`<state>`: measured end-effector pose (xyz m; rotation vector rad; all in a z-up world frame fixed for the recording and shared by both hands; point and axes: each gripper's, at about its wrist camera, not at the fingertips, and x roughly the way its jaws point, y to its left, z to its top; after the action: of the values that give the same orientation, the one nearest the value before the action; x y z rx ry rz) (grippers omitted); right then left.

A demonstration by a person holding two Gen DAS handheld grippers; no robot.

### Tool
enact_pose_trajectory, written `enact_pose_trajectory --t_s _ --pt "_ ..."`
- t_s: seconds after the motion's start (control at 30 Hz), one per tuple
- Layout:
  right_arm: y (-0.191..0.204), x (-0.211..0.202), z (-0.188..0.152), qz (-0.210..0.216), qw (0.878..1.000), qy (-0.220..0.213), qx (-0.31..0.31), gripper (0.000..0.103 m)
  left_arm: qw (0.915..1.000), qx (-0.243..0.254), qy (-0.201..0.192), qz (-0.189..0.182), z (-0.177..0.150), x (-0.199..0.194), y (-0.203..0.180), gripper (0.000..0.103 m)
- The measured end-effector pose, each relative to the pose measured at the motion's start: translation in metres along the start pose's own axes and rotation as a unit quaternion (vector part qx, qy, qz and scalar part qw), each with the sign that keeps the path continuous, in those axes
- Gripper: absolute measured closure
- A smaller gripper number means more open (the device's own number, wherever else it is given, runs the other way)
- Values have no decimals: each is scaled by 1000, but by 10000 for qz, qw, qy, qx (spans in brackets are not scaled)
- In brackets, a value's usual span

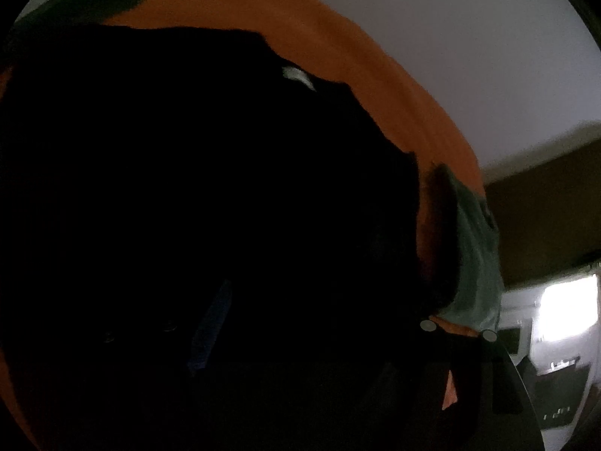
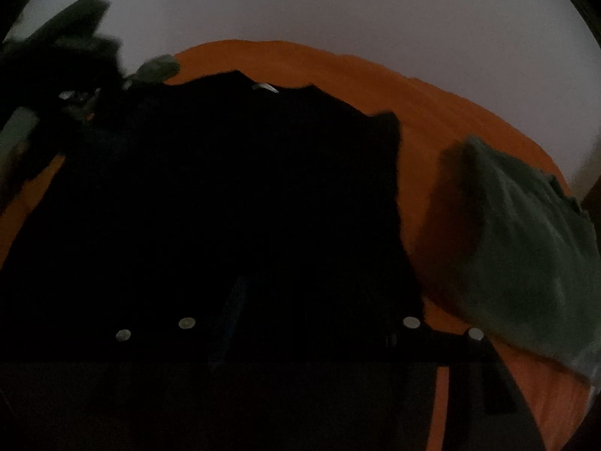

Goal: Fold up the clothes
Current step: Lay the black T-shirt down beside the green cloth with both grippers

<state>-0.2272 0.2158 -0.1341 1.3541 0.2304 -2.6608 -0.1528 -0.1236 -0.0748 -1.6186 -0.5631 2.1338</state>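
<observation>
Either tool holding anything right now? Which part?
Cannot tell. The black garment fills both dark views and hides the fingertips; no grip point shows.

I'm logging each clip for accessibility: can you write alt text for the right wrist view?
A black garment with a small white neck label lies spread flat on an orange bed cover. A folded grey-green cloth sits to its right, against a pale wall; the image is very dim.
</observation>
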Motion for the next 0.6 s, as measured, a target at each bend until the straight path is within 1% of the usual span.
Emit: enact_pose_trajectory --t_s 0.13,0.17,0.23,0.33,0.4,0.5,0.57,0.6 --pt "-45 -1 -37 -171 9989 216 388 44 9993 345 131 33 8 32 -33 28" --pt "-60 0 -46 -215 9971 346 641 45 9990 416 185 26 10 41 -41 28" --pt "-92 4 -62 -274 9904 598 1215 47 9982 538 257 -30 12 54 -56 28" --pt "-127 -5 -80 -165 9793 694 1893 47 9973 685 256 -82 15 65 -71 28" --pt "-137 -11 -83 -305 9762 785 1997 47 9969 747 245 -80 17 71 -77 28" --pt "-148 -26 -83 88 9709 572 2325 47 9971 696 269 -115 19 76 -77 28" --pt "-147 -34 -74 312 9744 158 2220 47 9976 602 287 -173 21 78 -75 28" --pt "-142 -35 -67 397 9781 -20 2043 47 9978 574 288 -176 22 79 -75 28"
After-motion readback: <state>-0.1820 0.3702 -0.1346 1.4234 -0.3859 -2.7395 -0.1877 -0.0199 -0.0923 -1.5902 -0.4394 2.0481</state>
